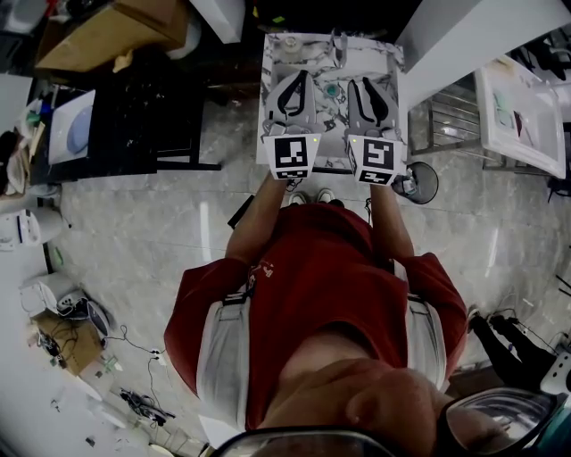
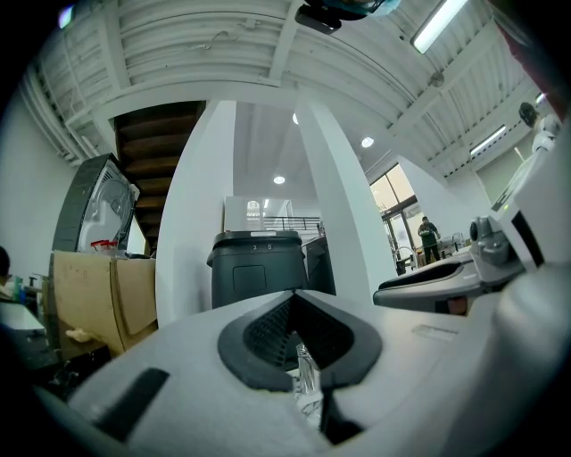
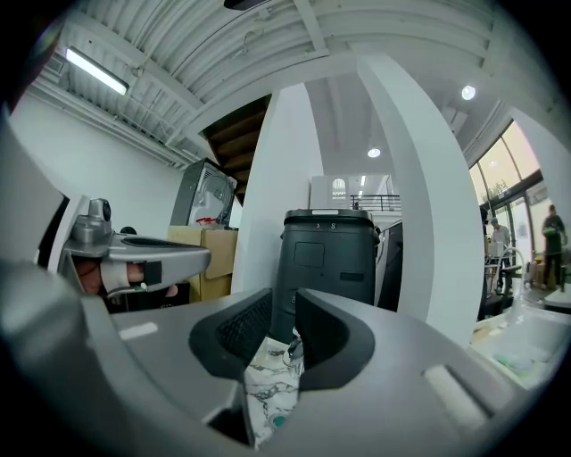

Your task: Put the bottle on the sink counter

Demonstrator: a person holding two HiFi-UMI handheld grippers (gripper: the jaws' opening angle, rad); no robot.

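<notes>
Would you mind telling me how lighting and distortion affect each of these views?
Head view: dim, fisheye-bowed edges, marble sink counter well lit. Left gripper view: white pillar bends, ceiling lamp glares. Right gripper view: near jaws soft, bin sharp.

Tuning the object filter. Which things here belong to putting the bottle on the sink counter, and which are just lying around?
Job:
marble sink counter
left gripper, shut
right gripper, jaws slightly apart, nothing between them
clear bottle-like item ahead of the left jaws, probably the bottle

Lying about:
dark bin
cardboard boxes
</notes>
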